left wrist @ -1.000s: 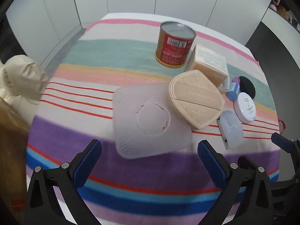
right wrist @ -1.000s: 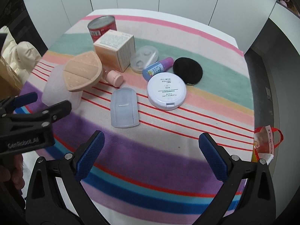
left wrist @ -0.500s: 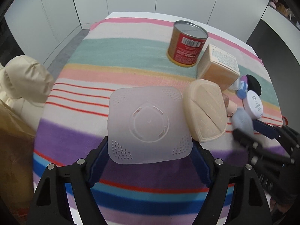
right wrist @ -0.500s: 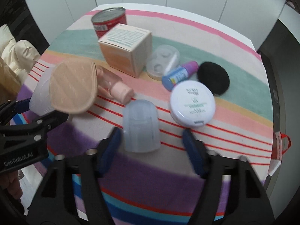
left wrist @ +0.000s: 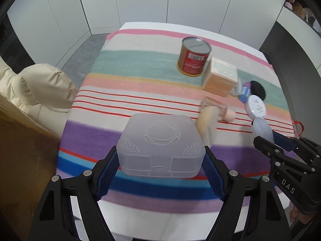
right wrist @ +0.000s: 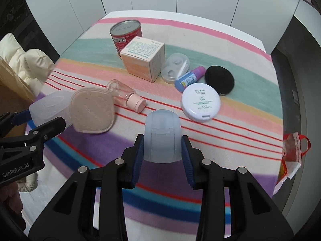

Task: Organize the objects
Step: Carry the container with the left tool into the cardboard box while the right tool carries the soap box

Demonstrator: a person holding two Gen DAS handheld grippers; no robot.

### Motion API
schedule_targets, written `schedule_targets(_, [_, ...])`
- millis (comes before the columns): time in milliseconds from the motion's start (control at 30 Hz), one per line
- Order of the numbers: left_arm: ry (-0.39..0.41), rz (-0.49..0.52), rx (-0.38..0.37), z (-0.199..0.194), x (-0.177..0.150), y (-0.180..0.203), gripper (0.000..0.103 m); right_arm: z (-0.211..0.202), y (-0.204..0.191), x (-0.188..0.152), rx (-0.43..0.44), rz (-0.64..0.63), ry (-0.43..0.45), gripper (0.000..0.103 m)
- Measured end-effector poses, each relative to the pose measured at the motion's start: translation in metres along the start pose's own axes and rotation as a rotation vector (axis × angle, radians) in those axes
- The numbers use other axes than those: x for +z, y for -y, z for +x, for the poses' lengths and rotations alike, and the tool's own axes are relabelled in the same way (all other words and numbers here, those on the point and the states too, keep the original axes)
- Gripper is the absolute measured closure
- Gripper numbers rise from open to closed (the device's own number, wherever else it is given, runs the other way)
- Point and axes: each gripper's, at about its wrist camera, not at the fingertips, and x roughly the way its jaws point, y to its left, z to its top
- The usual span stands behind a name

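Observation:
My left gripper (left wrist: 160, 158) is shut on a frosted square box (left wrist: 160, 140) and holds it just above the striped cloth (left wrist: 140, 64). A beige puff case (right wrist: 92, 110) leans against that box's right side. The right gripper (right wrist: 162, 148) has its jaws closing on a frosted, round-topped cap (right wrist: 162, 128), and both blue pads touch its sides. In the left wrist view that cap (left wrist: 260, 128) shows at the right edge between the right gripper's fingers.
Farther back stand a red can (right wrist: 126, 34) and an orange carton (right wrist: 144, 58). A pink-capped clear bottle (right wrist: 128, 98), lens case (right wrist: 174, 68), blue vial (right wrist: 188, 78), black puff (right wrist: 219, 80) and white compact (right wrist: 200, 102) lie nearby. A cream jacket (left wrist: 40, 86) hangs left.
Both grippers went from wide open to closed. The left took the square box and raised it, and the beige case slid off its lid. The right closed around the frosted cap.

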Motion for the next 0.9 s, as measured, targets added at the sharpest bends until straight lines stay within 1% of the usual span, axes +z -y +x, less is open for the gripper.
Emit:
schedule_targets(67, [0.006, -0.003, -0.001, -0.010, -0.001, 0.004, 0.023, -0.010, 0.001, -0.001, 0.002, 0.008, 0.006, 0.065])
schedule_targets(233, [0.089, -0.018, -0.015, -0.046, -0.001, 0.012, 0.023, -0.038, 0.000, -0.003, 0.000, 0.018, 0.029, 0.065])
schedule_targets(367, [0.117, -0.005, -0.034, -0.071, -0.002, 0.020, 0.023, -0.061, 0.003, -0.007, 0.007, 0.037, 0.045, 0.065])
schedule_targets(467, [0.136, 0.004, -0.038, -0.089, -0.006, 0.024, 0.023, -0.077, 0.004, -0.010, 0.027, 0.080, 0.034, 0.065])
schedule_targets(533, [0.149, 0.006, -0.032, -0.100, -0.011, 0.024, 0.023, -0.092, 0.001, -0.012, 0.020, 0.068, 0.053, 0.065])
schedule_targets(633, [0.188, -0.012, -0.014, -0.118, -0.019, 0.021, 0.023, -0.113, -0.008, -0.015, 0.006, 0.023, 0.095, 0.065])
schedule_targets(700, [0.194, -0.025, -0.001, -0.124, -0.022, 0.017, 0.023, -0.124, -0.013, -0.016, 0.012, 0.009, 0.113, 0.065])
schedule_targets(833, [0.224, -0.046, -0.024, -0.137, -0.034, 0.001, 0.023, -0.144, -0.026, -0.016, 0.002, -0.007, 0.148, 0.065])
schedule_targets(900, [0.236, -0.044, -0.010, -0.141, -0.037, -0.007, 0.023, -0.150, -0.034, -0.016, 0.004, -0.027, 0.166, 0.065])
